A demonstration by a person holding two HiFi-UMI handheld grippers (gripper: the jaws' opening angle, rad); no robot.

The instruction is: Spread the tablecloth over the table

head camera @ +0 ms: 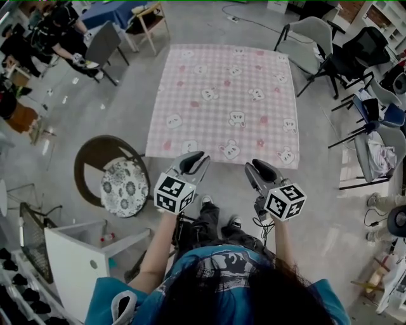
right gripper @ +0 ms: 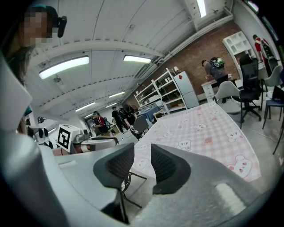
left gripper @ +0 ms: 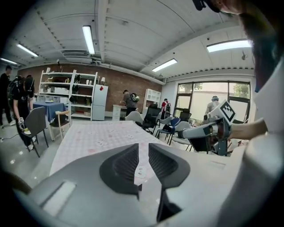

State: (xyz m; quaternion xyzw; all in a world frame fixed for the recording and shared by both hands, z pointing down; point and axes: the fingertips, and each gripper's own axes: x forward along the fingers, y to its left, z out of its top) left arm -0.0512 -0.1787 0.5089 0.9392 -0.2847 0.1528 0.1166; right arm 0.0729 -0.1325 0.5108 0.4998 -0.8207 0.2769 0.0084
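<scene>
**Cloth flat on the bench, both hand-held grippers empty at its near edge**

Pink checked tablecloth (head camera: pixel 225 105) with cartoon animal prints lying flat over the bench, covering the whole top; bench itself hidden beneath. Close to square in outline, so long axis hard to call; near edge running straight across in front of the person (head camera: pixel 216 276), side edges running away towards the back of the room.

Round chair with floral cushion (head camera: pixel 125 187) just beside the near left corner; white cabinet (head camera: pixel 79 254) nearer still on the left; grey chairs (head camera: pixel 311 41) crowding the far right corner; another grey chair (head camera: pixel 101 43) off the far left corner, near a blue-covered table (head camera: pixel 111 11). White shelving (left gripper: pixel 66 93) and a white fridge (left gripper: pixel 99 102) against the brick wall (left gripper: pixel 120 84) at the back; several people (left gripper: pixel 130 99) standing about there.

Left hand-held gripper (head camera: pixel 195 162) held just short of the near edge, jaws a narrow slit apart, nothing between them; right hand-held gripper (head camera: pixel 260 170) level with it, jaws a little wider, likewise gripping nothing; both pointing out across the cloth, not touching it.
</scene>
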